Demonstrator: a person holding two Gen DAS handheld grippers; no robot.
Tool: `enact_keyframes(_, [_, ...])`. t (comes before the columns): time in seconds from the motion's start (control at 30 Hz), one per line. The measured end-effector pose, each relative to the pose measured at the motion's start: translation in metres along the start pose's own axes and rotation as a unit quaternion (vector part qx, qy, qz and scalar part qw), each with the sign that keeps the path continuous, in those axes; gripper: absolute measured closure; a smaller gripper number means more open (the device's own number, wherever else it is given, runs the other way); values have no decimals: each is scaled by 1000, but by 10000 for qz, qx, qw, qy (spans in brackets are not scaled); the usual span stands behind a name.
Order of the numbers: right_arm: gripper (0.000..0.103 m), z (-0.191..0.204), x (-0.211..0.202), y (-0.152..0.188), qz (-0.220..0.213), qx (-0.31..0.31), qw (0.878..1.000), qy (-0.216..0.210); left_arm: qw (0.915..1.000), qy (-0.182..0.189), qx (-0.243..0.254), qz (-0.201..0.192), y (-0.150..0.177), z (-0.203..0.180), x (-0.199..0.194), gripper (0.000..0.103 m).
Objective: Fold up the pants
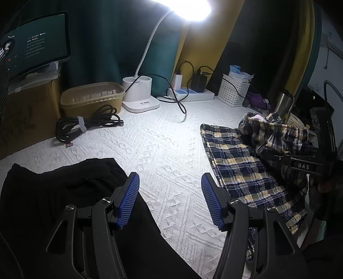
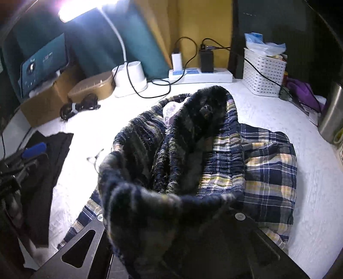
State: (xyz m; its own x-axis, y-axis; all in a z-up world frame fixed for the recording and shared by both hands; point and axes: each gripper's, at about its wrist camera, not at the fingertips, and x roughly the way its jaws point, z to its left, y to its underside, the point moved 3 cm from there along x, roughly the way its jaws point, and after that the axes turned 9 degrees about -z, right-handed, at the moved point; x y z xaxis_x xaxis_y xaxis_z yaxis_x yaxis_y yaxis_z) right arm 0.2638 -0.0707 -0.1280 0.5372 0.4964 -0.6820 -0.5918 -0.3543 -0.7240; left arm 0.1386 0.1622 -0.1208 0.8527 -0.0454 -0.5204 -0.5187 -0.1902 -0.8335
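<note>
The fold is barely begun: the right gripper (image 2: 171, 206) clamps the bunched waistband of the plaid pants (image 1: 242, 167), legs flat toward the white bedspread's (image 1: 167, 146) right edge, while the left gripper (image 1: 169, 199) gapes empty.

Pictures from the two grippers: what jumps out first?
The checked pants lie on the white cloth to the right, their waist bunched over the right gripper, hiding its fingers. A bright lamp glares up top, and the left gripper hangs open beside black pants.
</note>
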Motion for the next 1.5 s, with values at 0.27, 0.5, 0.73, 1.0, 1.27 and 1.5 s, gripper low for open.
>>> enact_keyframes(0.27, [32, 32, 2, 1, 16, -434, 9981, -439, 10000, -69, -33, -1, -2, 1, -2, 43])
enact_keyframes(0.5, [31, 43, -8, 2, -56, -448, 9958, -793, 9998, -179, -12, -7, -3, -3, -9, 43])
enact_keyframes(0.73, [14, 40, -42, -3, -502, -465, 9920, -1057, 9997, -192, 142, -12, -10, -22, -8, 43])
enact_keyframes(1.0, [14, -26, -67, 3, -833, 62, 9955, -439, 9987, 200, 457, -94, -28, -71, 4, 30])
enact_keyframes(1.27, [14, -109, -78, 27, -908, 744, 9926, 299, 9930, 599, 1012, 61, -41, -119, 48, 30])
enact_keyframes(1.5, [14, -151, -70, 36, -941, 958, 9896, 514, 9860, 763, 1446, 342, -43, -140, 88, 30])
